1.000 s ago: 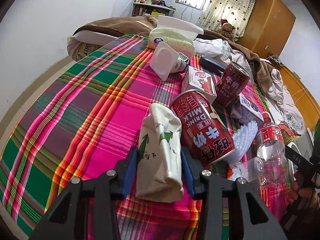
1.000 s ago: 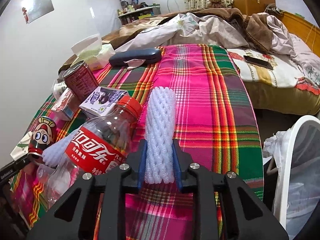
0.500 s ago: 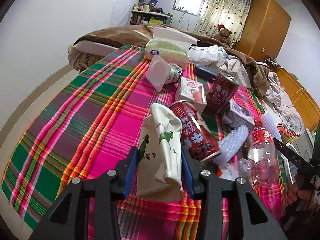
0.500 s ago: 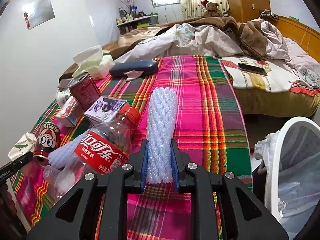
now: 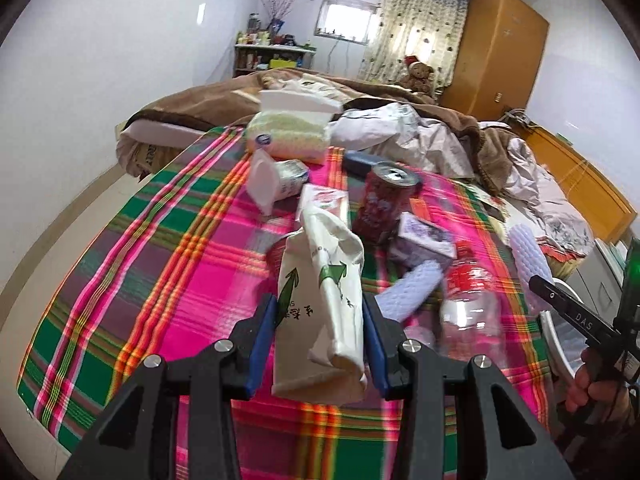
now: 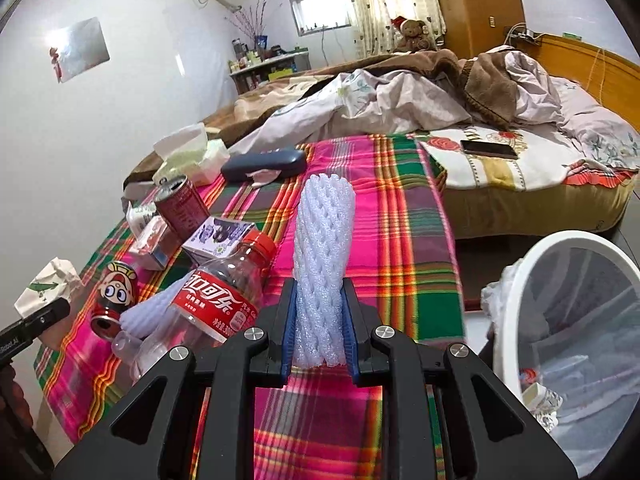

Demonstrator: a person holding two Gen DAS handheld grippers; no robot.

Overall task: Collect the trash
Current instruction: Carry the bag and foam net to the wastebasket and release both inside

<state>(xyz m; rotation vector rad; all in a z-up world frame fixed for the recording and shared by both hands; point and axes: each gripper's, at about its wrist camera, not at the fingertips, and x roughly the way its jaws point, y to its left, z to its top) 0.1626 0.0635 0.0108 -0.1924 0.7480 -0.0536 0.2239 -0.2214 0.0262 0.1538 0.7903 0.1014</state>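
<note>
Left gripper is clamped on a crumpled white paper bag, green arrows printed on it, held up above the plaid cloth. Its lettering is too creased to read. Right gripper is squeezed tight on a white foam net sleeve, a ribbed mesh tube standing up between the blue pads, clear of the cloth.

Labels: the clear bottle with the red cap lies on its side and wears a red Coca-Cola wrap in Chinese script. A red can beside it shows a cartoon face with big eyes. A second red can stands upright, top opened; its print is blurred. A small purple carton sits between the can and the bottle.

Only the right view shows the white bin at the right edge, lined with a clear bag, scraps inside, and a phone on the bed beyond. The left view alone shows a white cup tipped over near the tissue pack, and "DAS" printed on the other gripper's black arm at the right edge.
</note>
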